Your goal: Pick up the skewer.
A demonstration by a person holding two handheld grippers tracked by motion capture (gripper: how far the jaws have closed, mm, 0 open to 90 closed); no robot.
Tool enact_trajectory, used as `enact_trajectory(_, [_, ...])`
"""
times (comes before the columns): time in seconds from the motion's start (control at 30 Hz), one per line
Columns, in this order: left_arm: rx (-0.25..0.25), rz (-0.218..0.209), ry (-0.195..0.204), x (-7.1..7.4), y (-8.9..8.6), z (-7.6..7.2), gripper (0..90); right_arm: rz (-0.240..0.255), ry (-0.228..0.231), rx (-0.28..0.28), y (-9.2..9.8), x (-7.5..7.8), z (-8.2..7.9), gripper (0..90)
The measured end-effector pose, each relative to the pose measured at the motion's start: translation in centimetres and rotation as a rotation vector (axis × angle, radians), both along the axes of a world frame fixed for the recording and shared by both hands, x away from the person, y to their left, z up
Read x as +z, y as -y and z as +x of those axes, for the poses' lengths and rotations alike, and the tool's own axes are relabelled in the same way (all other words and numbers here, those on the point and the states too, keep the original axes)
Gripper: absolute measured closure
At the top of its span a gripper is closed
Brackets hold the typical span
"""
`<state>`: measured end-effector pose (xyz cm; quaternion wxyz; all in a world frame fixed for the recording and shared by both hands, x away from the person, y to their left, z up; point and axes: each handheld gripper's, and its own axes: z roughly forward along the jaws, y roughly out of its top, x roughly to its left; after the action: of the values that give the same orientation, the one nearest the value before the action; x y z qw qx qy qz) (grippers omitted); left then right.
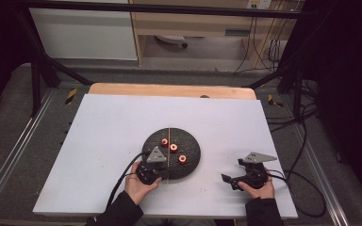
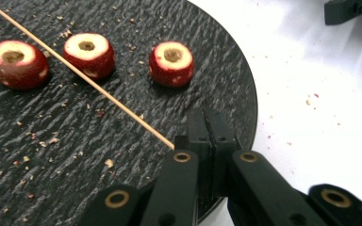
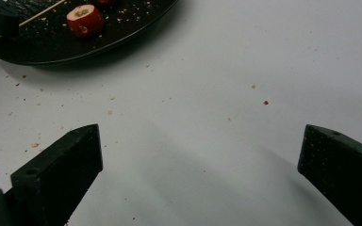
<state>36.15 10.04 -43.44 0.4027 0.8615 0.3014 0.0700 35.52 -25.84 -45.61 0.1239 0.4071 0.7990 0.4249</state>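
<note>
We have the left gripper (image 2: 206, 127) clamped on the near end of the skewer (image 2: 80, 75), which lies across the plate (image 2: 136, 155) near its front edge, ready to spear the fruit pieces (image 2: 171, 63). Our right gripper (image 3: 200, 160) waits open over bare table.

place: a lab or test room set up for recording, not a home kitchen.
frame: black metal struts (image 1: 37, 70) stand around the work spot, with a dark bar across the top.
table: a plain white board (image 1: 108, 141) lies on a wooden top (image 1: 169, 89), bare of any tablecloth.
cables: loose black cables (image 1: 301, 155) trail over the grey floor at the right, and more hang behind by a wall socket (image 1: 259, 4).
floor: yellow-black hazard tape (image 1: 70, 95) marks the metal rails (image 1: 9, 160).
furniture: a pale wooden cabinet (image 1: 193, 23) and a white panel (image 1: 82, 33) stand behind.
</note>
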Motion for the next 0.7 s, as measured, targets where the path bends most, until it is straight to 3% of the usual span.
enact_trajectory(0.3, [0.011,0.038,0.016,0.2,-0.9,-0.4,89.8,-0.002,0.000,-0.001,0.0,0.0,0.0,1.4])
enact_trajectory(0.7, [0.066,0.076,0.042,0.5,-3.2,-0.6,89.8,-0.008,-0.002,-0.001,-0.1,-0.1,0.0,1.4])
